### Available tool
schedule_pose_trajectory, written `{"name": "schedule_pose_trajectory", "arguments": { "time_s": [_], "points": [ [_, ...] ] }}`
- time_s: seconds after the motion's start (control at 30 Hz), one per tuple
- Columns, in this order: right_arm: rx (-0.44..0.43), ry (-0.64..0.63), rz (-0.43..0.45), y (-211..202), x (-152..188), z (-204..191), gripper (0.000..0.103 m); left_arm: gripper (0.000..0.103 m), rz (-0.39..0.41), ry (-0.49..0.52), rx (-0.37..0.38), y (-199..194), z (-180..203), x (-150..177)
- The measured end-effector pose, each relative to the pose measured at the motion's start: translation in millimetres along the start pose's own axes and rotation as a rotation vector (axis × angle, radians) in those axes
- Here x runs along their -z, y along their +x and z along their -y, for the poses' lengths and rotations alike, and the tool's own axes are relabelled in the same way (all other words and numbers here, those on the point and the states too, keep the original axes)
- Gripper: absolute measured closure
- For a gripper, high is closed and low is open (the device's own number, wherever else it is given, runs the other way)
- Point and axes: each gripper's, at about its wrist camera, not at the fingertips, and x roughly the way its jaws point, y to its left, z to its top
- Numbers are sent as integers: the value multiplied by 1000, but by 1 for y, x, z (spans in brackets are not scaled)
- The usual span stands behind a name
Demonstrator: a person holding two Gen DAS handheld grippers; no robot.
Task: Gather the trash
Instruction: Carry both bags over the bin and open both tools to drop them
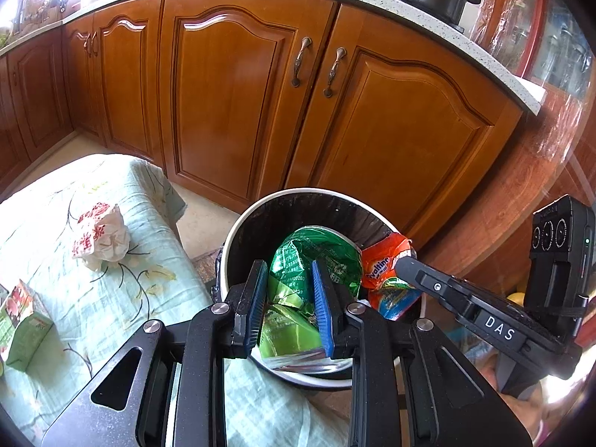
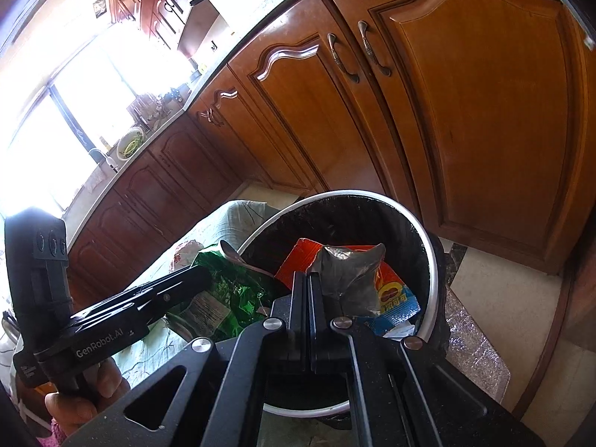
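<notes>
Trash bin (image 1: 238,223), lower centre of frame: black-lined, white-rimmed. Left hand-held gripper (image 1: 289,298) clamped a green wrapper (image 1: 298,260) over its mouth; right hand-held gripper (image 2: 308,298), jaws closed, pinched an orange wrapper (image 2: 395,294) above the bin. Neither yet released. Outstanding on the cloth-covered tabletop (image 1: 149,298), lower left: crumpled paper bag (image 1: 100,236), green carton (image 1: 22,324).

The left tongs (image 1: 288,272) are matte black with speckled linkage arms, round silver screws at the pivots and ribbed blue pads (image 1: 323,300) on the inner faces. The right tongs (image 2: 307,283) share that black build and silver screws, with white "DAS" lettering on the side. Behind the left tongs, "GenRobot.AI" is printed in white, and bare-skinned fingers (image 2: 80,408) wrap the black handle.
</notes>
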Motion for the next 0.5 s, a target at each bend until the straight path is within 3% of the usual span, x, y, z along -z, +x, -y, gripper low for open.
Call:
{"name": "schedule_pose_trajectory", "arguments": {
  "time_s": [0.27,0.37,0.5],
  "points": [
    [14,19,-10,3,2,6,91,79,-21,0,3,14,3,0],
    [4,39,5,-1,4,9,65,77,-33,-16,19,15,0,0],
    [-1,44,25,-9,5,8,55,57,-14,-25,17,8,-2,3]
  ]
}}
